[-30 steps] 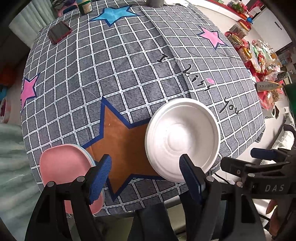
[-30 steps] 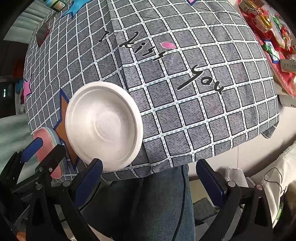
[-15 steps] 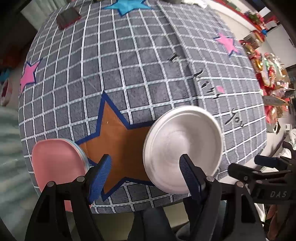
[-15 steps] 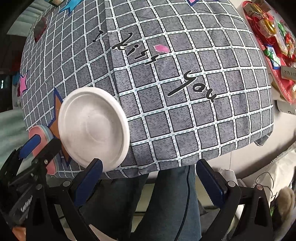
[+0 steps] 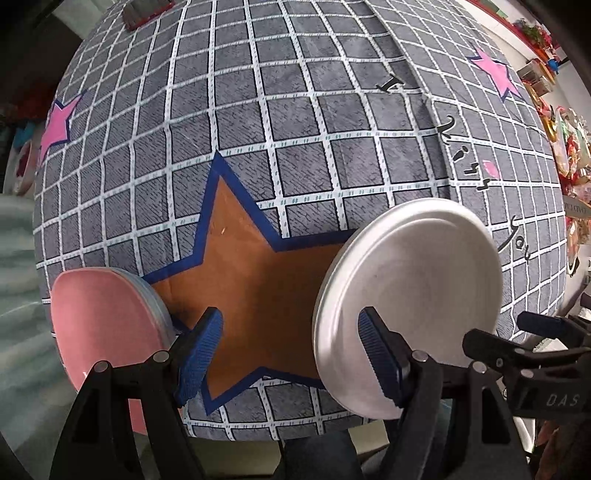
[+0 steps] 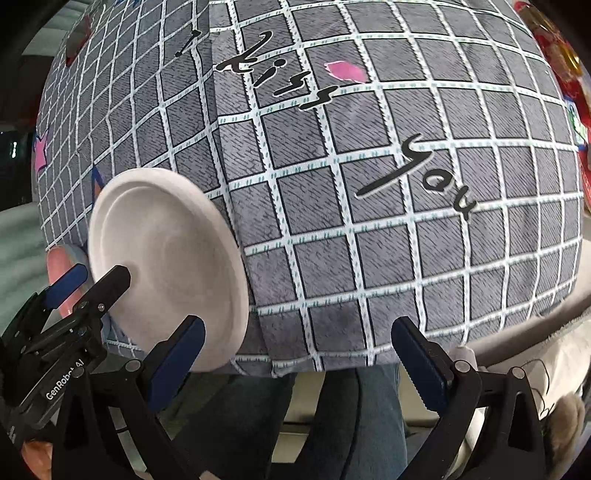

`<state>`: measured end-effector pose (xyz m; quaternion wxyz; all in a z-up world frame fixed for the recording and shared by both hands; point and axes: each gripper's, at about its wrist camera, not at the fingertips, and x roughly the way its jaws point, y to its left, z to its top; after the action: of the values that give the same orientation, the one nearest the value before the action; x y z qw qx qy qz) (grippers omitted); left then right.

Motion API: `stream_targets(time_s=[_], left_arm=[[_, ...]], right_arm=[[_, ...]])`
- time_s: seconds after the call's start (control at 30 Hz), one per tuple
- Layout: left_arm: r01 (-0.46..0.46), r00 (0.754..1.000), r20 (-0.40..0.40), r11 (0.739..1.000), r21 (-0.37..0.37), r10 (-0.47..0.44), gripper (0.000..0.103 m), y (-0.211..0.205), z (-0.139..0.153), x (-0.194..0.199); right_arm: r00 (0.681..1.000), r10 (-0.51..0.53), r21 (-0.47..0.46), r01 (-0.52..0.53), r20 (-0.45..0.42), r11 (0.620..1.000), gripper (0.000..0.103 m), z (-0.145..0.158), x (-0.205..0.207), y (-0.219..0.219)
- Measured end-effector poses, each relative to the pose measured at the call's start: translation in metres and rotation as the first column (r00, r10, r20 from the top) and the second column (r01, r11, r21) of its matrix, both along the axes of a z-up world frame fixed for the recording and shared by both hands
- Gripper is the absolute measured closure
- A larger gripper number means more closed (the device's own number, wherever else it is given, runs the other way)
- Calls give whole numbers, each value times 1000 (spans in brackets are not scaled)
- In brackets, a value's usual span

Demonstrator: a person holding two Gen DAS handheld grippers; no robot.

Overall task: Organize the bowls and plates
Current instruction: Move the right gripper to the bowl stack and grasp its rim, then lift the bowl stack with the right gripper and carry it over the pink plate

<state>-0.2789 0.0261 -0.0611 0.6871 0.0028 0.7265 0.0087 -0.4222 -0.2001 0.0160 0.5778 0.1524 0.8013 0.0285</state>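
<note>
A white plate (image 5: 410, 306) lies near the table's front edge, over the right arm of an orange star. It also shows in the right wrist view (image 6: 166, 266). A stack of plates with a pink one (image 5: 107, 328) on top sits at the front left corner. My left gripper (image 5: 291, 358) is open and empty; its right finger (image 5: 380, 362) lies over the white plate's near rim, its left finger beside the pink stack. My right gripper (image 6: 295, 358) is open and empty, just right of the white plate at the table edge.
The table wears a grey checked cloth (image 5: 295, 129) with stars and black lettering. A dark phone (image 5: 144, 11) lies at the far side. Red packaged goods (image 5: 569, 147) stand off to the right. The person's legs (image 6: 332, 413) are below the front edge.
Both grippers have moved forward and lower toward the table. The white plate and pink stack now look larger and nearer. Both grippers stay open.
</note>
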Motion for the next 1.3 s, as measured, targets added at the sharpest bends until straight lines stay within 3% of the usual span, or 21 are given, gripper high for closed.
stream_targets(time_s=[0.43, 0.93, 1.07, 1.17, 1.3], left_arm=[[2, 999, -33, 1000, 1, -2, 21, -13, -52, -9], [-53, 998, -42, 998, -36, 51, 17, 7, -67, 1], [-47, 997, -68, 997, -63, 43, 24, 3, -64, 0], [-18, 998, -67, 997, -79, 12, 34, -9, -62, -4], [18, 997, -78, 992, -123, -27, 53, -19, -63, -6]], right_arm=[[998, 60, -42, -59, 12, 997, 1, -42, 7, 17], [997, 73, -58, -71, 26, 996, 0, -58, 13, 30], [996, 86, -52, -87, -9, 995, 0, -64, 21, 32], [998, 68, -45, -68, -10, 997, 7, -65, 21, 32], [997, 78, -13, -78, 13, 997, 36, -58, 20, 40]])
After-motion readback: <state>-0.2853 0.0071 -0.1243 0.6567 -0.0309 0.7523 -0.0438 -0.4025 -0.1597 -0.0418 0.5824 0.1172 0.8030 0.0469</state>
